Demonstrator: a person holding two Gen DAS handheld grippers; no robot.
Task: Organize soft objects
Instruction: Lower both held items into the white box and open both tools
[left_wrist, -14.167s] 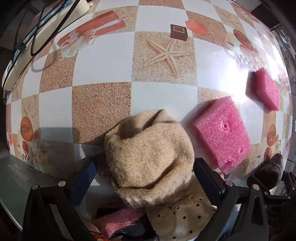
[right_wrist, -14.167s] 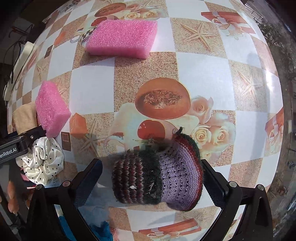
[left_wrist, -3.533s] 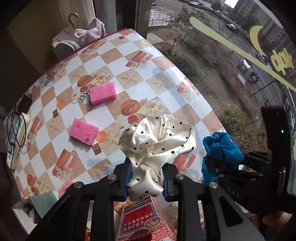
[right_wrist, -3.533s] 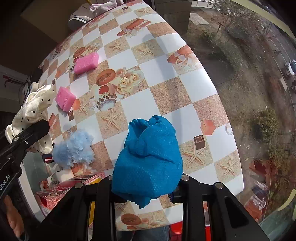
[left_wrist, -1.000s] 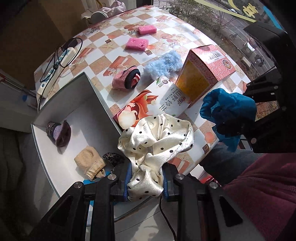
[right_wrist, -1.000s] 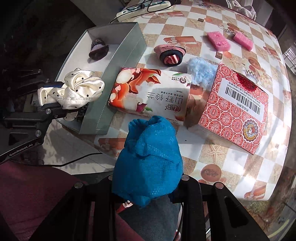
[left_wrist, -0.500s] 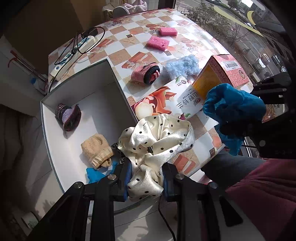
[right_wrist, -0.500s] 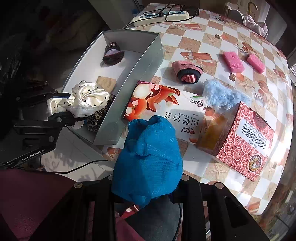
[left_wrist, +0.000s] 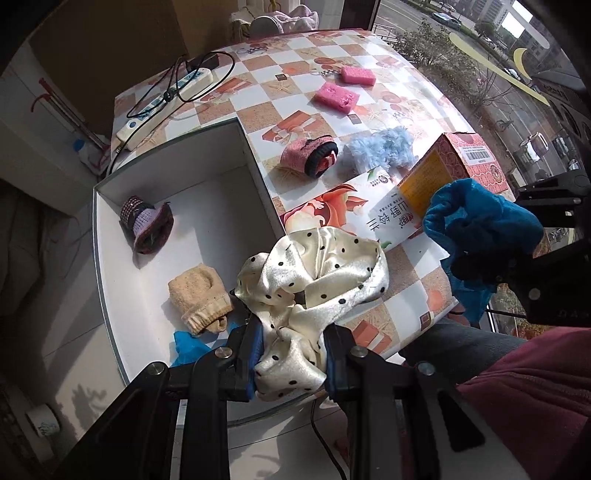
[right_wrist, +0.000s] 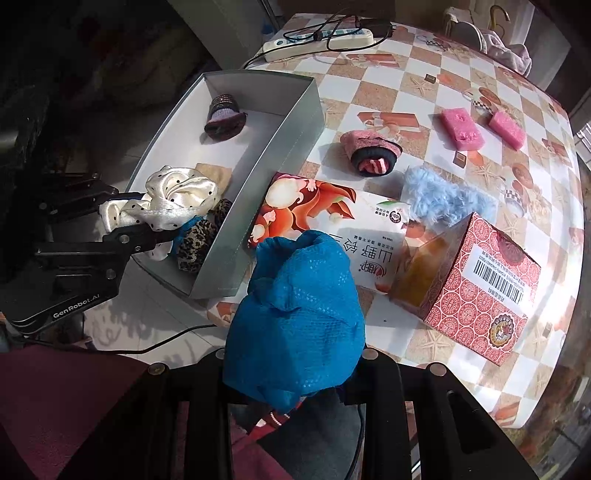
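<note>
My left gripper is shut on a cream polka-dot scrunchie and holds it above the near end of the grey box. The scrunchie also shows in the right wrist view. My right gripper is shut on a blue scrunchie, held above the table's near edge, right of the box. In the box lie a purple knit sock, a beige sock, a leopard scrunchie and something blue.
On the table lie a flat printed carton, a red patterned box, a fluffy light-blue piece, a pink rolled sock, two pink sponges and a power strip with cable.
Both grippers have moved with their scrunchies from over the table toward the box. The left scrunchie now hangs over the box's near end. Both grips are unchanged.
</note>
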